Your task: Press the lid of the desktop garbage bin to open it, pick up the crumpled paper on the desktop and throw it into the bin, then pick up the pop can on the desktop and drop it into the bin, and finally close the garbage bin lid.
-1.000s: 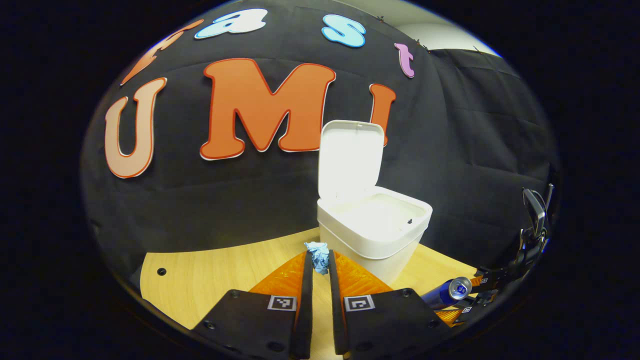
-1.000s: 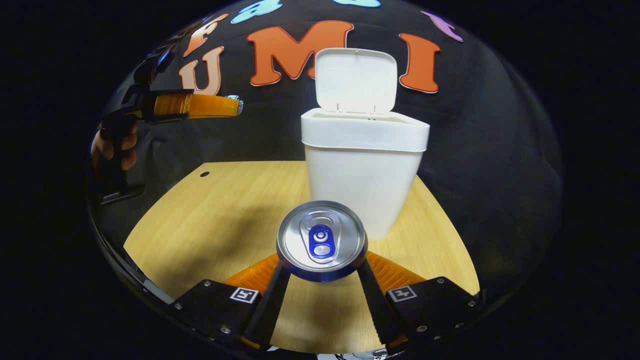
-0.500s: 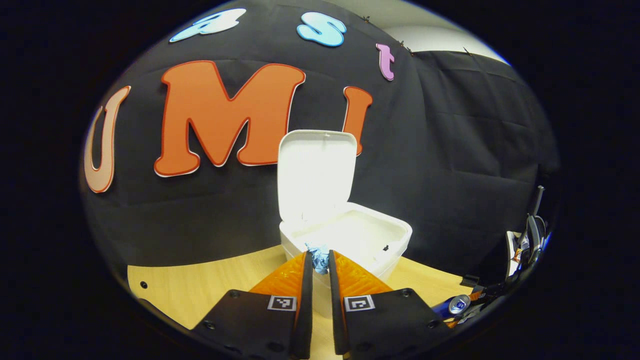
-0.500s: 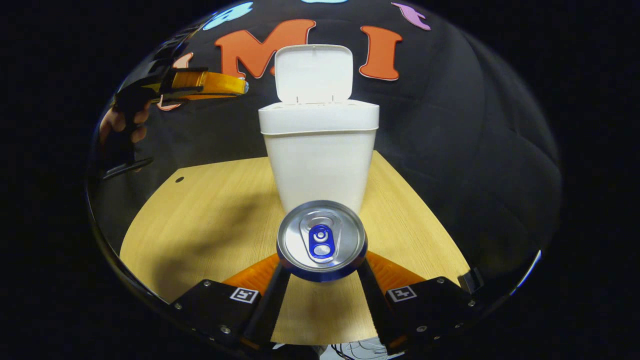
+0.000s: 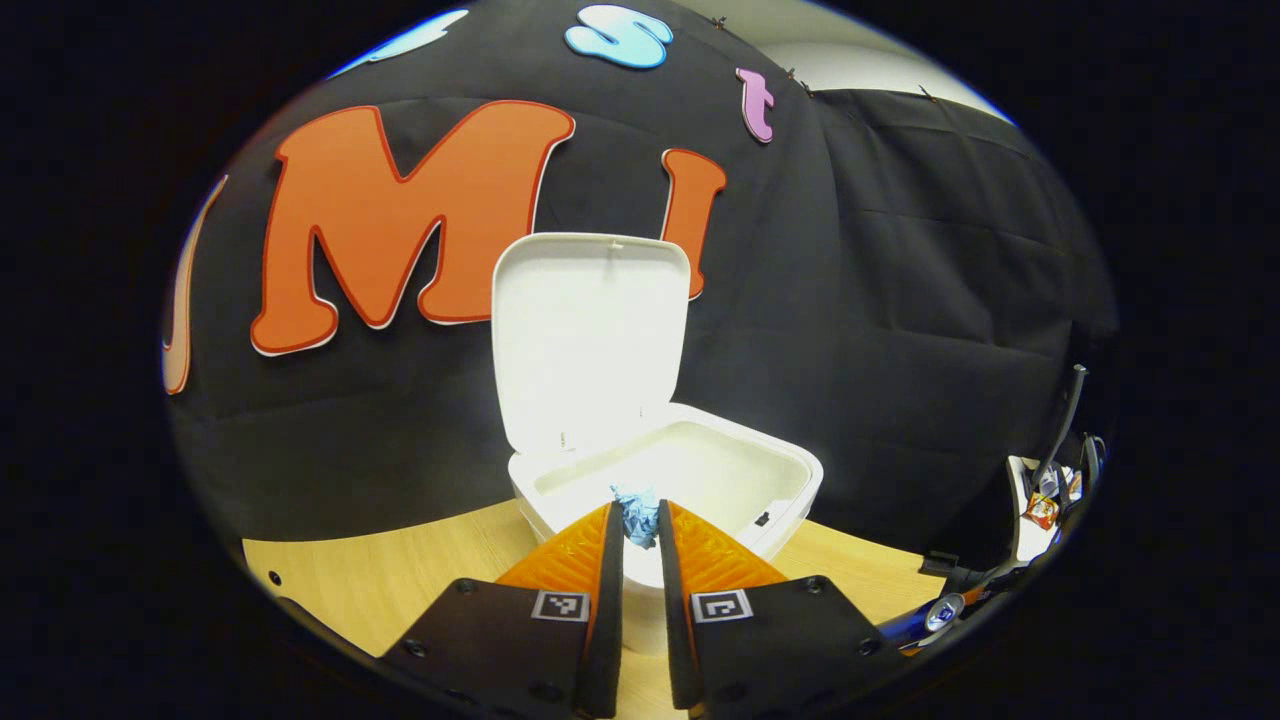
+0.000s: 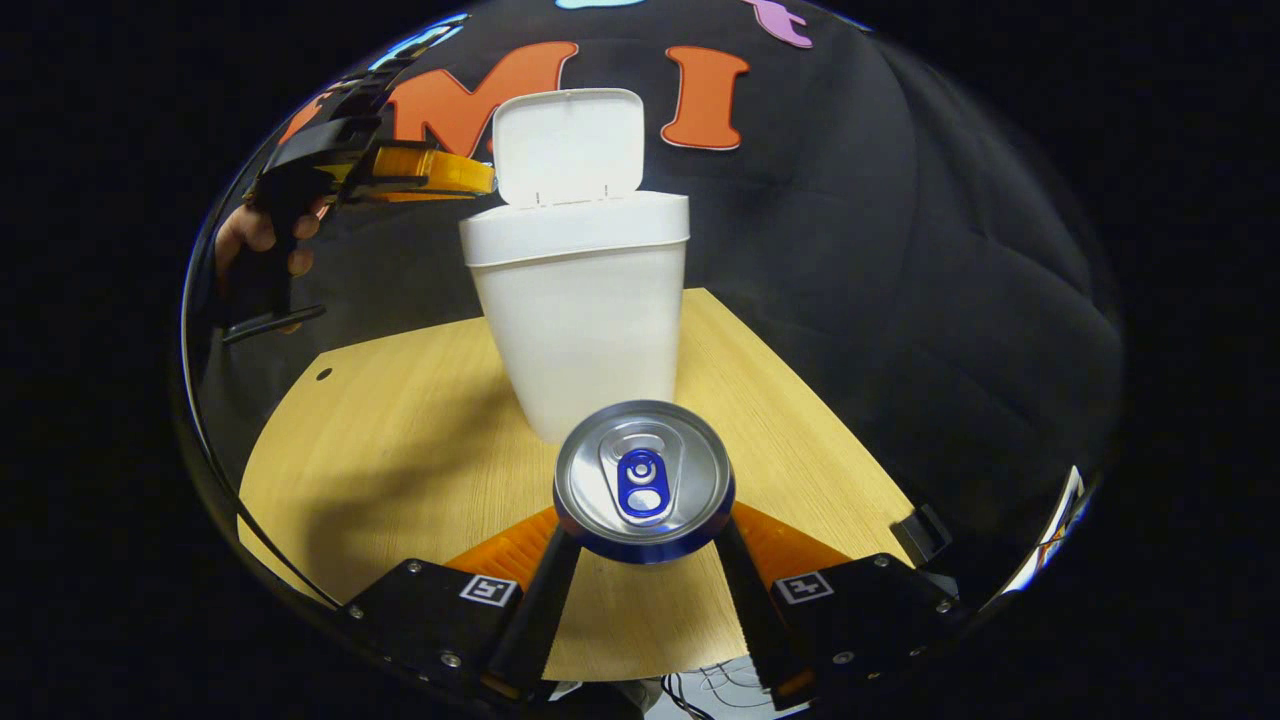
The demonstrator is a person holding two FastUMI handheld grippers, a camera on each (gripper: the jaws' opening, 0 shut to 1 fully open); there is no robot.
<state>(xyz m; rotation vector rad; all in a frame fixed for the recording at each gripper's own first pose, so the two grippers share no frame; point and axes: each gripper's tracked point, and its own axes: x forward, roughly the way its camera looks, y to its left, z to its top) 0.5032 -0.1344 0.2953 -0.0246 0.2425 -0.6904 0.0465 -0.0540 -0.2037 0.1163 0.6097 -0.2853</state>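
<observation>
From the left gripper view we look down into the open mouth of the garbage bin (image 5: 668, 478), its lid (image 5: 590, 340) standing upright at the back rim. The left gripper (image 5: 640, 525), jaws drawn narrow, pinches the crumpled paper (image 5: 637, 512) at its tips, held above the bin's near rim.

From the right gripper view we see what that angle hides: the bin's tall tapering outer wall (image 6: 580, 340) standing on the wooden counter (image 6: 400, 440), with the left gripper (image 6: 480, 180) level with the lid (image 6: 568, 145) and just left of the opening, a hand (image 6: 262, 240) on its handle.

The right gripper (image 6: 645, 530) clamps the pop can (image 6: 644, 480) with jaws held moderately wide; the can's long axis runs along the fingers, its tabbed top facing the camera. In the left gripper view the can (image 5: 945, 612) appears low at the right edge.

Bare counter lies to the left and right of the bin; the counter's edges meet the black cloth wall (image 6: 900, 250) close behind it.
</observation>
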